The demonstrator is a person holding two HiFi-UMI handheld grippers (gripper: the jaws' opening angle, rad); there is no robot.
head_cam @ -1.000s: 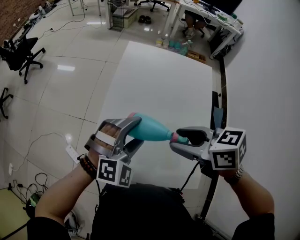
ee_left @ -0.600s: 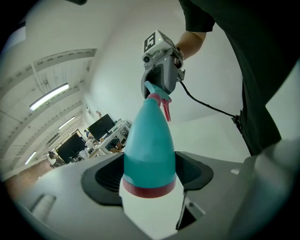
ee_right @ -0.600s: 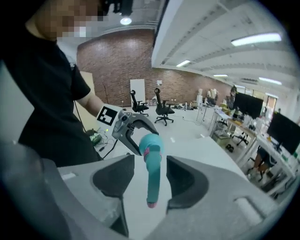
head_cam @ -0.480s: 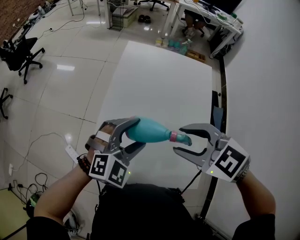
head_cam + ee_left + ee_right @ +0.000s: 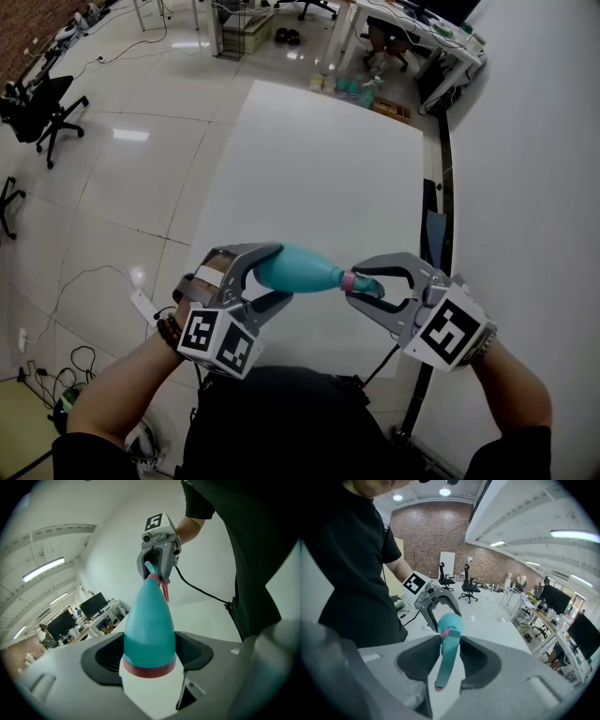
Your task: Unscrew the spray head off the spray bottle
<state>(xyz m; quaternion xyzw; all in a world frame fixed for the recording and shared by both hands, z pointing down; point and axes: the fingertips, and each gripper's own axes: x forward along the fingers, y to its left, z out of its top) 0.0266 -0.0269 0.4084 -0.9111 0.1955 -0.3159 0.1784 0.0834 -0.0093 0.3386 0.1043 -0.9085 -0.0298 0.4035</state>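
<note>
A teal spray bottle (image 5: pixel 300 267) lies level in the air above the near end of the white table (image 5: pixel 328 159). My left gripper (image 5: pixel 279 274) is shut on its wide body, near the red band (image 5: pixel 149 670) at the base. The teal spray head (image 5: pixel 366 286), behind a pink collar (image 5: pixel 348 278), sits between the jaws of my right gripper (image 5: pixel 358 284). Those jaws have just been closing, and their pads now press both sides of the head (image 5: pixel 446 658). In the left gripper view the right gripper (image 5: pixel 156 562) stands at the bottle's far tip.
A dark strip with a cable (image 5: pixel 431 216) runs along the table's right edge beside the white wall. Office chairs (image 5: pixel 42 108) stand on the glossy floor at the left. Desks with clutter (image 5: pixel 412 37) lie beyond the table's far end.
My right gripper has rolled and its jaws have closed from wide open onto the spray head. The left gripper has rolled slightly with the bottle still in it.
</note>
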